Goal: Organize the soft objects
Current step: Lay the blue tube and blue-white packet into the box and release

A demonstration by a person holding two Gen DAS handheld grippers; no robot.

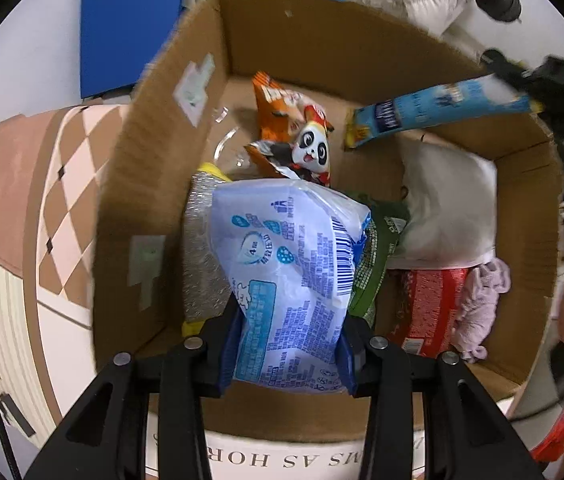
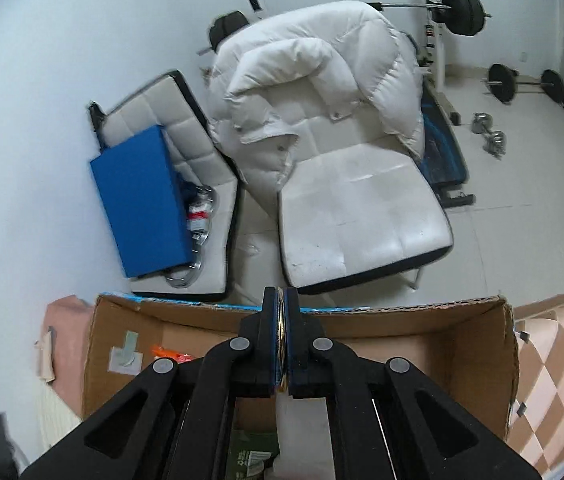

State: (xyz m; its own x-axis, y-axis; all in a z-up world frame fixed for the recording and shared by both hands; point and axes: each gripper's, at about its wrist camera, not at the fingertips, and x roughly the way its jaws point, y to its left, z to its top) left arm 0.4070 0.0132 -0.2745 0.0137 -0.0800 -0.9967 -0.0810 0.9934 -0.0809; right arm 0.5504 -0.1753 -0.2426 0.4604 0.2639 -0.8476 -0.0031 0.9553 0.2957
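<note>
My left gripper (image 1: 288, 344) is shut on a white and blue soft pack (image 1: 294, 264) and holds it over the open cardboard box (image 1: 154, 184). My right gripper (image 2: 282, 344) is shut on the thin edge of a long blue snack packet (image 1: 438, 110), seen in the left wrist view hanging over the box's far right side. Inside the box lie an orange panda snack bag (image 1: 298, 136), a silver pack (image 1: 202, 256), a green bag (image 1: 378, 256), a white pouch (image 1: 450, 208), a red pack (image 1: 430, 304) and a lilac cloth (image 1: 482, 304).
The box (image 2: 422, 344) stands on a checked pink and brown cloth (image 2: 554, 380). Behind it are a white chair (image 2: 362, 212) with a white puffy jacket (image 2: 314, 80), a blue box (image 2: 142, 200) and barbell weights (image 2: 462, 10) on the floor.
</note>
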